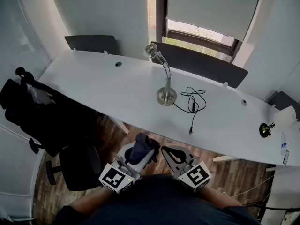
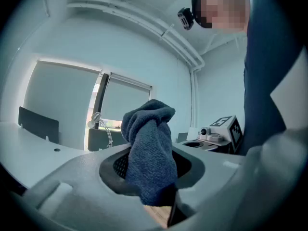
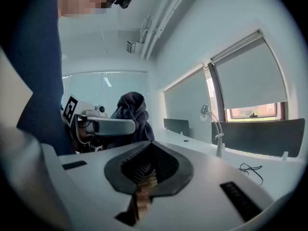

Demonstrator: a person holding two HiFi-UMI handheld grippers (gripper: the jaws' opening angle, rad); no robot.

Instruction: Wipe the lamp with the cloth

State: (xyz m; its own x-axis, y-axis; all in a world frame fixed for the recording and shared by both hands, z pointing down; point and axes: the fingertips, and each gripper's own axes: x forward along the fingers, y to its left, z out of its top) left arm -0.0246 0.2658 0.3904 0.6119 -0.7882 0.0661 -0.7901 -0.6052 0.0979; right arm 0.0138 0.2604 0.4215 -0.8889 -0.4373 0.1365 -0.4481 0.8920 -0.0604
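Wiping hasn't begun: the left gripper (image 1: 146,154) clamps the dark cloth (image 1: 140,146), the right gripper (image 1: 169,154) sits closed and empty, and the lamp (image 1: 165,78) at twelve o'clock calls for a forward reach.

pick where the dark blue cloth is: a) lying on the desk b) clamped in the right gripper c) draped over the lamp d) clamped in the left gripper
d, the left gripper is shut on the cloth, the right gripper is shut and empty, and the lamp stands bare on the desk.
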